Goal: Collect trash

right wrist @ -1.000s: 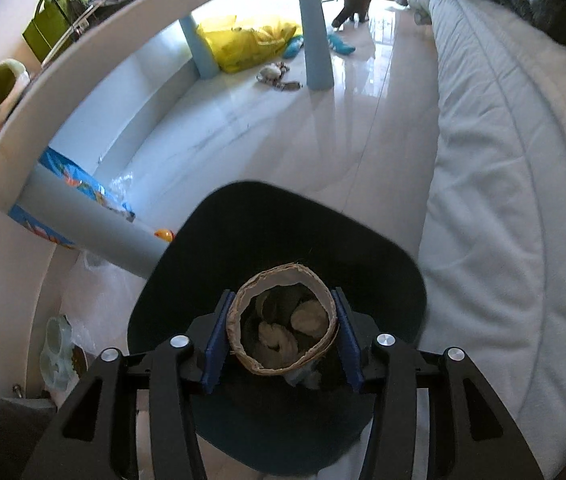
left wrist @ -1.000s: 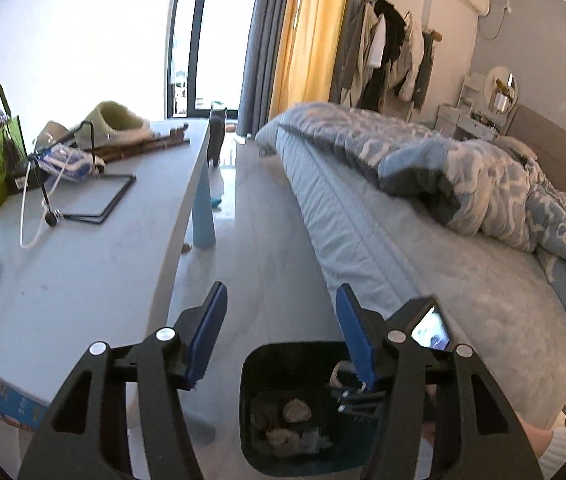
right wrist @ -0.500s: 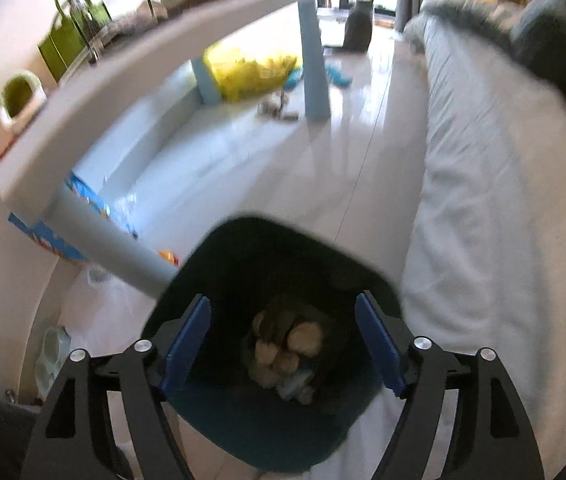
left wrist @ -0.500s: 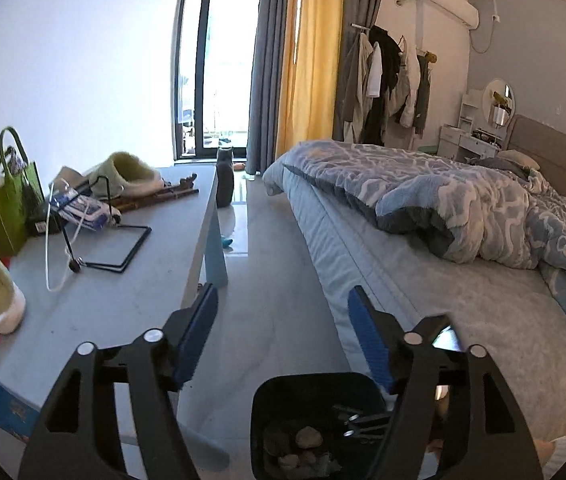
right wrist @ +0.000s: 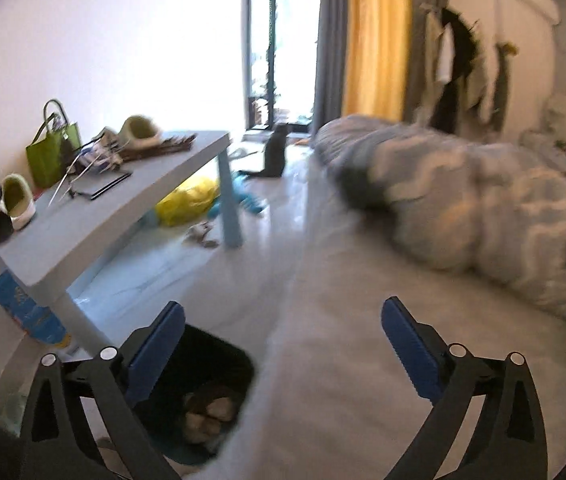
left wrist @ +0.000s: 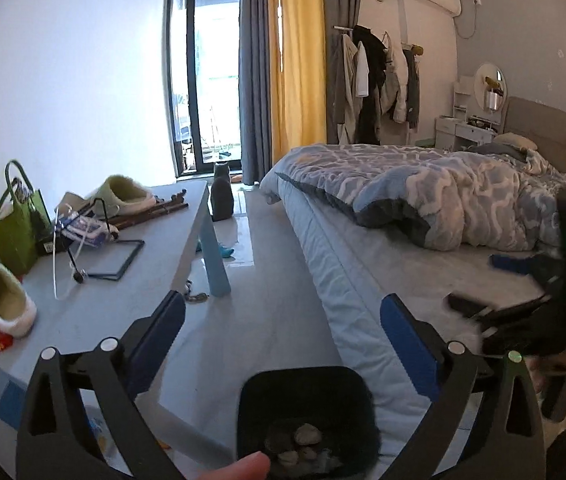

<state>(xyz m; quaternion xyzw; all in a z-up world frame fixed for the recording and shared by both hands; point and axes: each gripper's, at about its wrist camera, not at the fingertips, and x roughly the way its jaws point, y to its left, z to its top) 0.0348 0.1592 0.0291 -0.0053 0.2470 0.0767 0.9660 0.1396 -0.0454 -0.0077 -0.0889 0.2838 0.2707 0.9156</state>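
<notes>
Above the bin (left wrist: 303, 404), both grippers (left wrist: 283, 320) (right wrist: 283, 332) opening, seemingly empty.

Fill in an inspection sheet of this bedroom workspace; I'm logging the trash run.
Surface: long grey table, cluttered.
Job's things: black plastic trash bin on the floor beside the bed, crumpled trash inside.
Clutter: green tote bag, two fuzzy green slippers.
Grippers: left gripper and right gripper opening, nothing between jaws.
Cables: thin white cord on the table.
Surroundings: grey cat by the glass door.

Black bin (left wrist: 303, 396); yellow curtain (left wrist: 295, 56); blue-white wavy quilt (left wrist: 443, 188); green bag (left wrist: 17, 228); possibly grey cat (left wrist: 221, 196).
</notes>
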